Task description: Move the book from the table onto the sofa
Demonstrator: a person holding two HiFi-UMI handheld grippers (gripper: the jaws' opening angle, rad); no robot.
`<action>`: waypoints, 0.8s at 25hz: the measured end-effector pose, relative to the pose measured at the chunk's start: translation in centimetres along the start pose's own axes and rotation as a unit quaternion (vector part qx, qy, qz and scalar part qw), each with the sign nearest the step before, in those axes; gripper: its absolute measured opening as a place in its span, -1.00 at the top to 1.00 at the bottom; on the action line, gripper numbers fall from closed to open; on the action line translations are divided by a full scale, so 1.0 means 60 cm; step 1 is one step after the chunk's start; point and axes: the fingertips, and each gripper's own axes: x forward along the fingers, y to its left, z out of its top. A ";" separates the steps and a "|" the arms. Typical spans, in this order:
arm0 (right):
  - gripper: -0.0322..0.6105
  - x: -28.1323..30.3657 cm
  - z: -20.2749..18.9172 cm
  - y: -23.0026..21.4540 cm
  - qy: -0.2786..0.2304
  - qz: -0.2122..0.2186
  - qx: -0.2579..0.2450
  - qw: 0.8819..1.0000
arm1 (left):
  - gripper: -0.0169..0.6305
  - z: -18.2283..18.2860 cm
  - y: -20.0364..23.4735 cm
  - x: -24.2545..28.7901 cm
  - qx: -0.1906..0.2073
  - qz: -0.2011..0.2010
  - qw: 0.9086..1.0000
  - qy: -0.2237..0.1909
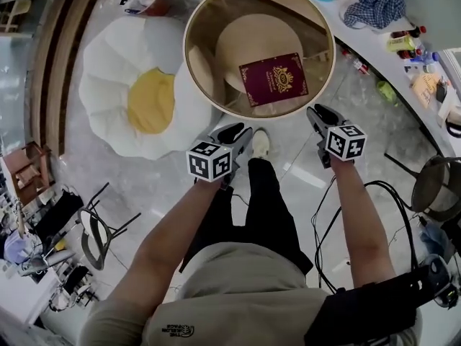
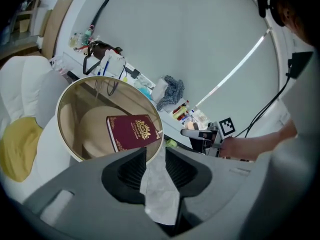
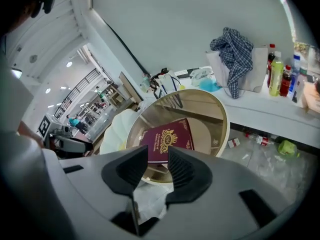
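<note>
The big white egg-shaped sofa with a yellow centre point(image 1: 119, 99) sits on the floor against the left edge of the round glass-topped counter with a pale rim point(image 1: 216, 13), so the carry across looks short. The dark red hardback book with gold ornament point(image 1: 274, 79) lies flat on the glass, cover up, a little toward the near right edge, alone and easy to reach.

Both tools point down at it from the near side. The left hand-held gripper point(image 1: 238, 132) and the right hand-held gripper point(image 1: 321, 115) have their jaws apart with only floor showing between them. Neither touches the book.

Beyond the far right edge, a long white wall counter point(image 1: 374, 45) carries a checked cloth point(image 1: 374, 2) and bottles point(image 1: 405, 43), well apart. Nothing seems to block the way, though the book must clear the rim.
</note>
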 end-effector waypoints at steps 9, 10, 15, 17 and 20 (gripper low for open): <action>0.48 0.135 0.023 -0.114 -0.004 -0.008 0.030 1.000 | 0.55 -0.018 0.134 0.124 -0.023 0.024 0.999 0.022; 0.47 0.146 0.024 -0.123 -0.005 -0.008 0.034 0.999 | 0.54 -0.019 0.145 0.133 -0.027 0.023 0.999 0.022; 0.43 0.192 0.025 -0.157 -0.014 0.004 0.069 0.998 | 0.45 -0.022 0.180 0.175 -0.058 0.013 0.998 0.012; 0.43 0.202 0.024 -0.162 -0.017 0.013 0.086 0.996 | 0.43 -0.028 0.191 0.186 -0.065 0.012 0.998 0.014; 0.43 0.214 0.016 -0.158 -0.014 0.029 0.106 0.994 | 0.43 -0.039 0.206 0.197 -0.076 0.007 0.997 0.017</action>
